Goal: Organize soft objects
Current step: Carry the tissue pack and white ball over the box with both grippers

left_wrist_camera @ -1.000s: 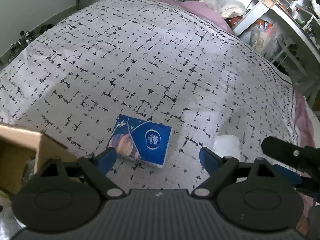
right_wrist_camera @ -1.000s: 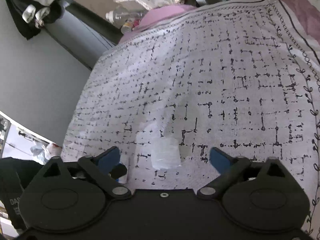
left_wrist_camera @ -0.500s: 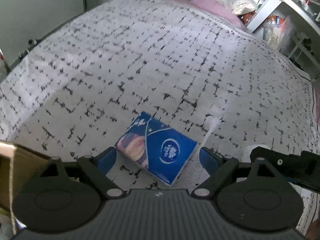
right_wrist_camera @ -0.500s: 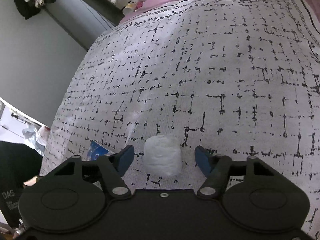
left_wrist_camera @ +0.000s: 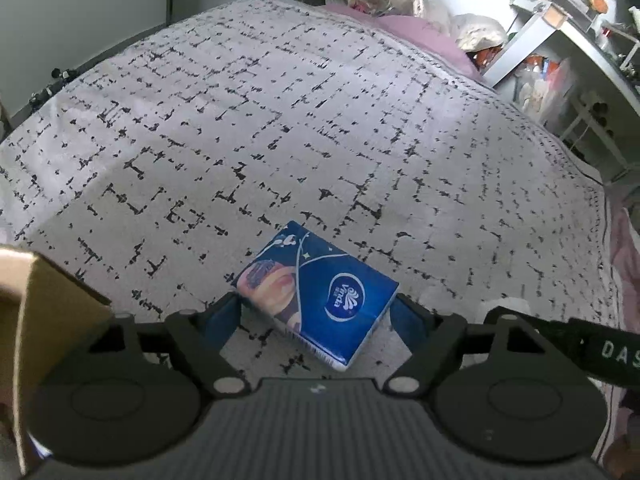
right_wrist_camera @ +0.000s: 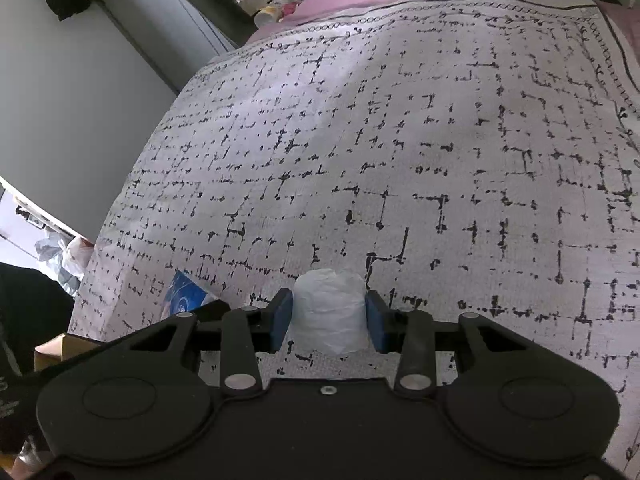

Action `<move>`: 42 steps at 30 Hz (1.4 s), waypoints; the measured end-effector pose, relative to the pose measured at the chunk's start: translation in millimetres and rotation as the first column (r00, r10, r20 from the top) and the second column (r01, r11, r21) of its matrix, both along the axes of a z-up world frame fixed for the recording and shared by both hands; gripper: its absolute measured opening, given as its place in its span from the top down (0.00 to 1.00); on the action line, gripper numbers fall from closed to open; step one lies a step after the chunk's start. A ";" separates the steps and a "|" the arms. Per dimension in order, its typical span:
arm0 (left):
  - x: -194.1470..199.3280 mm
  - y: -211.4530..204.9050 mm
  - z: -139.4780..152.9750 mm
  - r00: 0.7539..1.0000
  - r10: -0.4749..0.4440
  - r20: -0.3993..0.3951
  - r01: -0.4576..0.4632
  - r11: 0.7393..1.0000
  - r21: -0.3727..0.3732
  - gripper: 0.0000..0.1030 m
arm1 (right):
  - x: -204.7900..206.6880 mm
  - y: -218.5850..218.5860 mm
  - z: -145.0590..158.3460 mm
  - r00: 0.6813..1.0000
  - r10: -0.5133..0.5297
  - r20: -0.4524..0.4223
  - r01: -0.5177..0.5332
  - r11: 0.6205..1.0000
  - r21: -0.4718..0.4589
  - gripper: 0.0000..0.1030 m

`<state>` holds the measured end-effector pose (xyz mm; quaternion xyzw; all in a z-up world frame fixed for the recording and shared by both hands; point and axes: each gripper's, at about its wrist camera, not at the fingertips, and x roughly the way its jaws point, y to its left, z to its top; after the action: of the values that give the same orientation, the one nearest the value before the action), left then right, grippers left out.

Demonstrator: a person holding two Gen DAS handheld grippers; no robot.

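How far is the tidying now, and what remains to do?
Nothing looks put away yet. The right gripper is shut on the white tissue roll; the left gripper brackets the blue tissue pack, contact unclear. Both lie on the bedspread; the cardboard box waits nearby.
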<state>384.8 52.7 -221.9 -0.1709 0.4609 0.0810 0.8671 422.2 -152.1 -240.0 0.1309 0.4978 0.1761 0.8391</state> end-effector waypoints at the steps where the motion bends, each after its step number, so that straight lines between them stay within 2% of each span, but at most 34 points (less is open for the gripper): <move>1: -2.4 -1.0 3.0 1.000 -0.001 0.005 0.001 1.000 0.000 0.22 | -1.4 -1.8 1.5 1.000 -0.005 0.003 0.005 1.000 0.000 0.62; 11: -28.4 -6.6 34.5 0.999 -0.016 0.034 0.017 1.000 -0.010 0.22 | -29.9 -13.5 23.7 0.999 -0.029 0.042 0.030 1.000 -0.005 0.62; 25: -90.6 -9.2 85.5 0.994 -0.039 0.106 0.043 0.998 -0.034 0.22 | -81.9 -16.1 72.0 0.991 -0.022 0.135 0.025 1.000 -0.016 0.62; 42: -160.7 27.0 131.7 0.983 -0.009 0.182 0.017 0.999 -0.040 0.22 | -128.1 -1.9 122.8 0.974 0.022 0.223 -0.015 0.999 -0.030 0.62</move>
<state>224.1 79.7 -90.2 -0.1923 0.3824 0.0500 0.9024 294.1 -154.0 -117.1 0.0936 0.4038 0.1905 0.8899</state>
